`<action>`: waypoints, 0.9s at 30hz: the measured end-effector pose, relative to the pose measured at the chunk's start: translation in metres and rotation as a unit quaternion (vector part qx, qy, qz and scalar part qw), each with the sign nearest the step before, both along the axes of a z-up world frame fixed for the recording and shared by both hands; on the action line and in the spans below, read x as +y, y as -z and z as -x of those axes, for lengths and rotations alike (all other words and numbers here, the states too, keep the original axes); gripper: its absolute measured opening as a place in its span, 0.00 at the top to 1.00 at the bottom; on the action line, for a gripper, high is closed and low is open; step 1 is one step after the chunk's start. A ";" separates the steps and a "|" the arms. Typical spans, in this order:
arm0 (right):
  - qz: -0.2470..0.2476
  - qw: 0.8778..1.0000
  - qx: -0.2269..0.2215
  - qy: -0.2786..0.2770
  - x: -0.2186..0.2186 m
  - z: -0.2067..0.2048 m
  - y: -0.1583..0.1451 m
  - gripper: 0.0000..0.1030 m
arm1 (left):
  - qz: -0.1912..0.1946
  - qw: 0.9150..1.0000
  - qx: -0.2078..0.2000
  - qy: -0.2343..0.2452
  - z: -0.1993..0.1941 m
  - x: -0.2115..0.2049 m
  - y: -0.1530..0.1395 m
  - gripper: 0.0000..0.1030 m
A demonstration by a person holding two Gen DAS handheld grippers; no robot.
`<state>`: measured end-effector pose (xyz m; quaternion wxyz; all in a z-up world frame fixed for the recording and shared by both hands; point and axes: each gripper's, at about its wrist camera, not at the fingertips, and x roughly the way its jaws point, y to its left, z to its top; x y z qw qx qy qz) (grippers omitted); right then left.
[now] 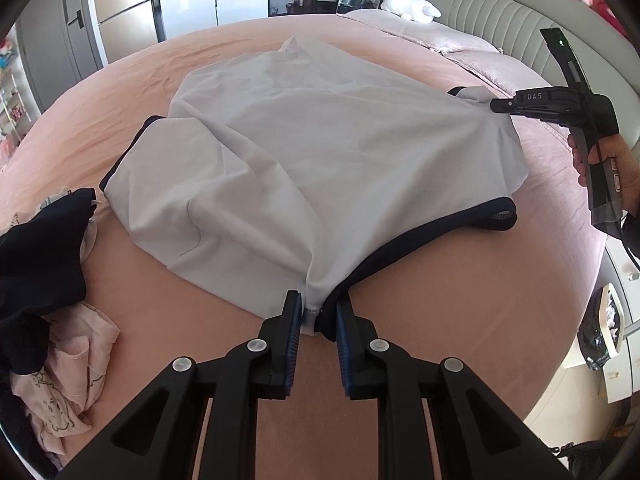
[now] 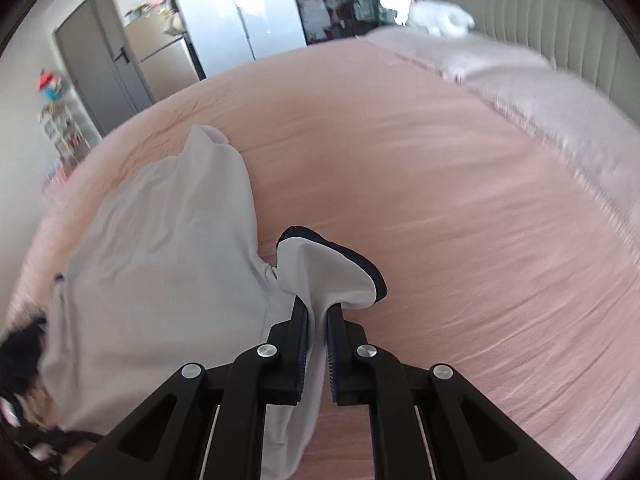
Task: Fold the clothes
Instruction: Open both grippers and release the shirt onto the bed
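Pale grey cotton with dark navy trim, the shirt (image 1: 320,152) lies spread over the pink bed (image 1: 460,320), filling the middle of the left wrist view. Its long axis runs from the lower centre of that frame up toward the far tip at upper centre, while the span between the two grips crosses it, from lower centre out to the right edge.

The left gripper (image 1: 316,312) sits at the bottom centre, its jaws closed on a bunched corner where the grey cloth meets the navy edging. The right gripper (image 1: 498,106), carried by a hand (image 1: 612,168) at the right edge, pinches the shirt's opposite corner; in its own view the jaws are clamped on a fold of grey cloth with a navy-edged flap (image 2: 336,272) standing up just beyond them.

The bulk of the garment lies ahead of the left jaws and to the left of the right jaws. Any fold probably has to carry this held edge toward the far tip, so both grips would need to travel together to keep the edge taut. A heap of dark and pink clothes (image 1: 52,300) waits at lower left.
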<state>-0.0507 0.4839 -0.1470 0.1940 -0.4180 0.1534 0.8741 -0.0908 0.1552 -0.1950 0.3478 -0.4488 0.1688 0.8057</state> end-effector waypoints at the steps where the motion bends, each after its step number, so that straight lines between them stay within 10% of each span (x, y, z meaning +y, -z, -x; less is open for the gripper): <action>1: -0.014 1.000 -0.006 -0.006 -0.008 -0.006 0.001 0.94 | 0.001 1.000 0.002 0.002 -0.001 -0.001 -0.001 0.86; 10: -0.075 0.997 -0.024 0.009 -0.004 -0.020 -0.015 0.94 | -0.010 1.000 -0.004 0.008 -0.005 -0.008 -0.009 0.86; 16: -0.026 1.000 -0.001 0.011 -0.002 -0.033 -0.019 0.92 | -0.030 0.999 -0.021 -0.014 0.001 -0.010 -0.011 0.85; 21: -0.025 0.999 0.023 -0.004 -0.037 -0.051 -0.016 0.42 | -0.030 0.998 -0.014 -0.045 0.003 -0.012 -0.012 0.65; 23: -0.037 0.998 0.036 -0.028 -0.063 -0.059 -0.017 0.42 | -0.029 0.998 -0.005 -0.049 0.000 -0.014 -0.013 0.43; 27: -0.085 0.994 0.029 -0.069 -0.119 -0.068 -0.010 0.39 | -0.035 0.998 -0.001 -0.054 -0.007 -0.018 -0.012 0.40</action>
